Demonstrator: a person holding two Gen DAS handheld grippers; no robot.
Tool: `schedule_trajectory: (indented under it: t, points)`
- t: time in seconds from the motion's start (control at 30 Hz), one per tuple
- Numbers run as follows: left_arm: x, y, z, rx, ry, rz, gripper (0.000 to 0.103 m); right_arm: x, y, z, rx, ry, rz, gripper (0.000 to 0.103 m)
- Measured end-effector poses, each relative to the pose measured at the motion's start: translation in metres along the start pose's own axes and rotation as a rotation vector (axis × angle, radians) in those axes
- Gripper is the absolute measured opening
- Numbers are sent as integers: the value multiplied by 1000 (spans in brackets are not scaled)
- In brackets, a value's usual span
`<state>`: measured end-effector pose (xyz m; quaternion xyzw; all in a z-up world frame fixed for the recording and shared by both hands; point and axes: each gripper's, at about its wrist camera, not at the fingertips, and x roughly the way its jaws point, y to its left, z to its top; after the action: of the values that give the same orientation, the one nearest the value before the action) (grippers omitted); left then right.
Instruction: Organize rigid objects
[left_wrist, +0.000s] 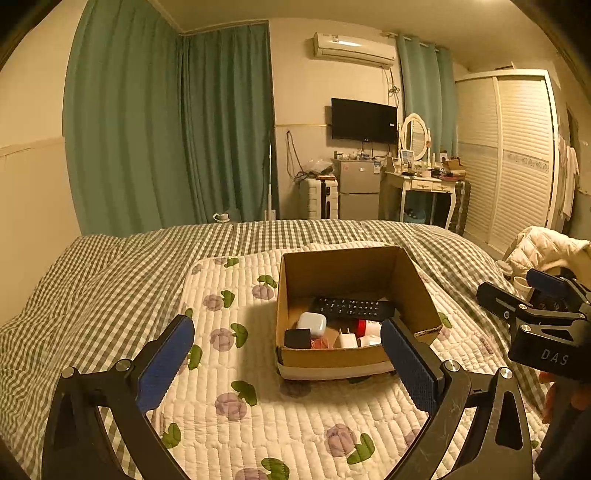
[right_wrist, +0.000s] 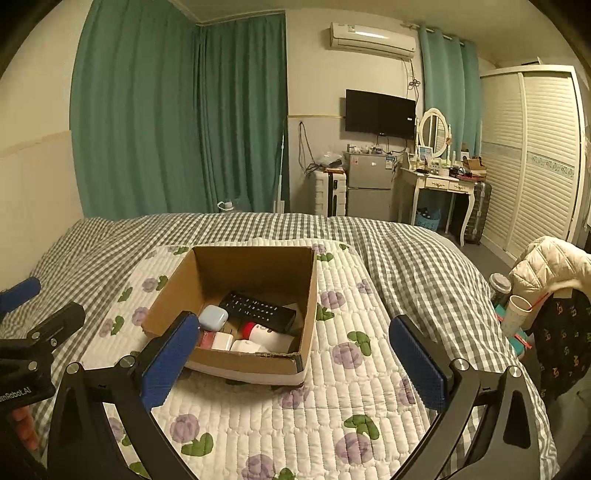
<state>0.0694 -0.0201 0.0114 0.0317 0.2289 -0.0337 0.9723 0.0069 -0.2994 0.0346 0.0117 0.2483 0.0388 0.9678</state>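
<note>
Your left gripper (left_wrist: 287, 358): fingers spread wide, holding nothing. Your right gripper (right_wrist: 295, 360): same, wide, nothing held. Cardboard box (right_wrist: 258, 271) frame centre on floral quilt (right_wrist: 332, 417); black remote (right_wrist: 258, 310), white charger (right_wrist: 221, 340), earbud case (right_wrist: 213, 317) inside.

An open brown cardboard box (left_wrist: 354, 356) is sitting upright on the bed's quilted floral pad, and everything else is lying inside it. A black remote control (left_wrist: 352, 308) is stretching flat across the box's middle. Nearer the box's front wall, a pale blue earbud case (left_wrist: 312, 323), a small black block (left_wrist: 297, 338), a white plug charger (left_wrist: 346, 339) and a red-and-white item (left_wrist: 367, 328) are lying close together.
</note>
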Motion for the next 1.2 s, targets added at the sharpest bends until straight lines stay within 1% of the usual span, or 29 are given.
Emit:
schedule_trajectory:
  t: [0.53,0.73,1.2]
  points:
    - [9,3,-3,4,30,18,103,6,5,-4,-20,14,-4,103]
    - [11,9,-5,-30,52,-5,103,8,5,-6,-18,26,-10,103]
    - [11,7,-5,-16,42,7,103,9,4,-8,-21,28,-10,103]
